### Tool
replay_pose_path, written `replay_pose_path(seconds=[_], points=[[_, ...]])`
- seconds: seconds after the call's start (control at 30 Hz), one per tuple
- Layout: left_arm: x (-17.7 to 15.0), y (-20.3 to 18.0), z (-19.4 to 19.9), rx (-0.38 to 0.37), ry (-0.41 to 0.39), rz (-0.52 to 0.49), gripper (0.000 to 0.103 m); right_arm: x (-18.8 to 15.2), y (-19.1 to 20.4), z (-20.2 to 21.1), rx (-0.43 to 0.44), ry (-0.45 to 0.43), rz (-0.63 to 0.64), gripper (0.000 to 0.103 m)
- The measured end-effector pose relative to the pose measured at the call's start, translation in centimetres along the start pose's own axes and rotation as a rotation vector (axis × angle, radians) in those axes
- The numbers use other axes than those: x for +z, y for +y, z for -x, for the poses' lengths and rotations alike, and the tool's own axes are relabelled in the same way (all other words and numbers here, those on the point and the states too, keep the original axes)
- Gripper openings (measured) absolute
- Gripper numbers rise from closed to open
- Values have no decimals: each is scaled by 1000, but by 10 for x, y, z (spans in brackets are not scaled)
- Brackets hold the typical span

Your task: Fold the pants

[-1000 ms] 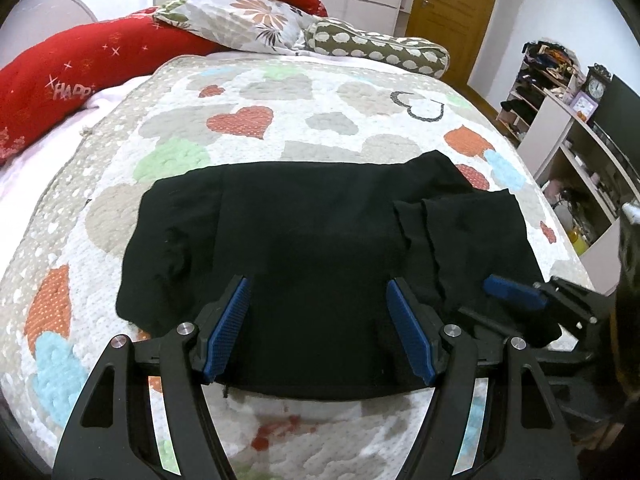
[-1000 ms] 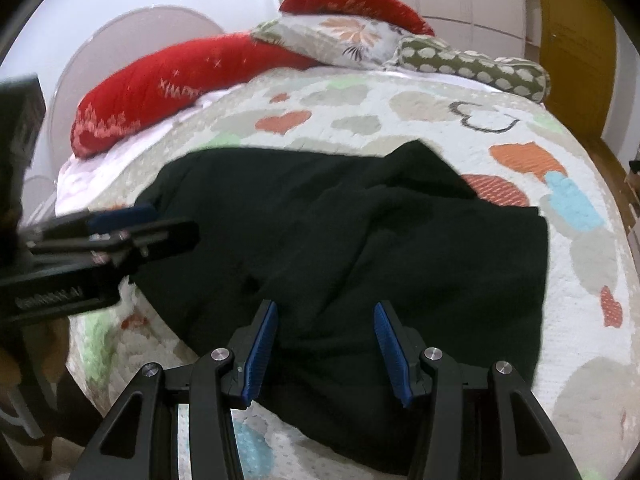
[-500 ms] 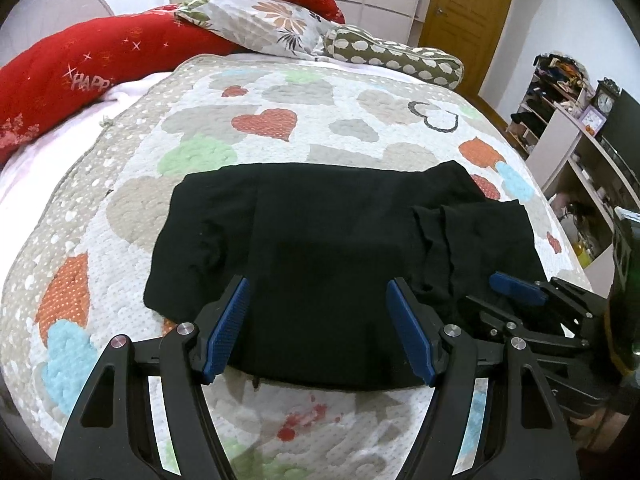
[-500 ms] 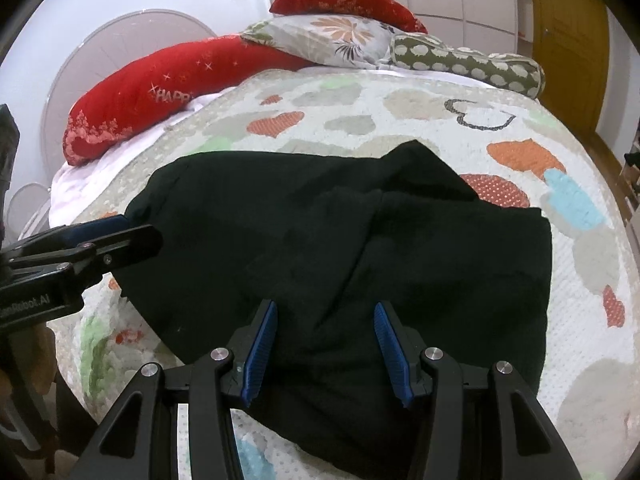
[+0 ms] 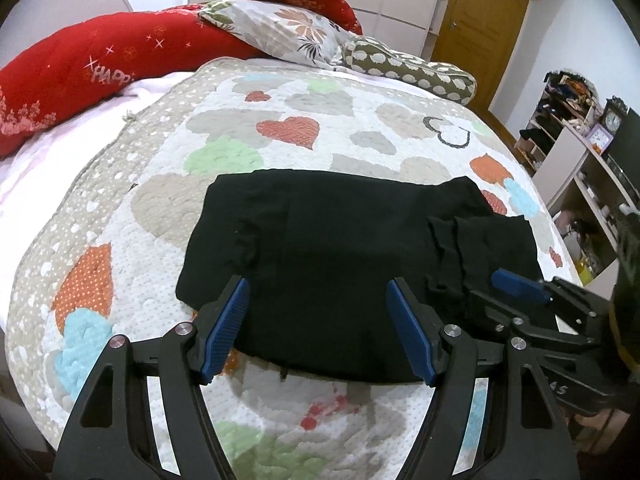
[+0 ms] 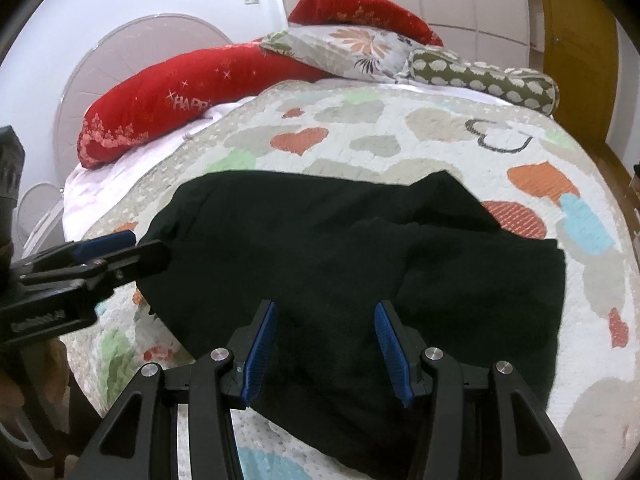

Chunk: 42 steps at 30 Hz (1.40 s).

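Observation:
Black pants (image 5: 340, 256) lie folded in a wide rectangle on the heart-patterned quilt (image 5: 280, 128), with a rumpled layer at their right end. My left gripper (image 5: 318, 294) hovers open over their near edge, nothing between its blue pads. In the right wrist view the same pants (image 6: 360, 248) fill the middle, and my right gripper (image 6: 324, 318) stands open above the near right part of the cloth, gripping nothing. The right gripper's fingers (image 5: 520, 286) show at the right of the left view; the left gripper's fingers (image 6: 104, 252) show at the left of the right view.
Red bolsters (image 5: 80, 76), a floral pillow (image 5: 288, 34) and a spotted bolster (image 5: 412, 70) line the bed's far end. Shelves with clutter (image 5: 572, 136) and a wooden door (image 5: 480, 20) stand to the right. A fan (image 6: 120, 80) stands left of the bed.
The left gripper has drawn back and leftward, so the pants sit farther right and the quilt's near edge shows more. The right gripper has stayed almost still. Both stayed open.

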<state>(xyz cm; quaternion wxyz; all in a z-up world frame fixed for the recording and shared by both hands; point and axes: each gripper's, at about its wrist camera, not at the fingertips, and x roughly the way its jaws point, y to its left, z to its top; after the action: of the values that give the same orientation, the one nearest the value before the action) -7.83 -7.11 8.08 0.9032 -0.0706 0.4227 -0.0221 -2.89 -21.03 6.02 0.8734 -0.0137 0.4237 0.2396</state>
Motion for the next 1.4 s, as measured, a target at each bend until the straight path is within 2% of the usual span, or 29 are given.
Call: replay_pose_path(seconds=[0.13,0.3,0.5,0.67,0.77,0.9,0.97,1.17,1.27,1.33,1.4], points=[[-1,5,1,4,3,14,72,-1,4,-4,-7,9,6,49],[-2,13,3,4,4,40,72,7,12,2,27,-12,20,49],[-5,25,12,6,-4,74,72,15,23,-9,58,0,30,49],[-9,41,16,6,-2,133,72,22,29,-22,93,13,29,49],[-16,58,19,-15,-1,214,72,30,33,-29,118,25,34,49],[-26,76,14,-22,17,323,72,47,42,-41,147,26,51,53],[-29,80,9,-17,34,351,72,55,46,-47,159,27,60,57],[-33,78,-18,-77,109,406,72,87,66,-74,169,49,131,63],[-31,78,-25,-70,106,415,72,102,76,-90,170,59,163,64],[-29,79,-28,-79,96,421,80,111,86,-105,183,67,196,67],[-28,81,-31,-96,83,438,81,118,95,-119,179,78,231,68]])
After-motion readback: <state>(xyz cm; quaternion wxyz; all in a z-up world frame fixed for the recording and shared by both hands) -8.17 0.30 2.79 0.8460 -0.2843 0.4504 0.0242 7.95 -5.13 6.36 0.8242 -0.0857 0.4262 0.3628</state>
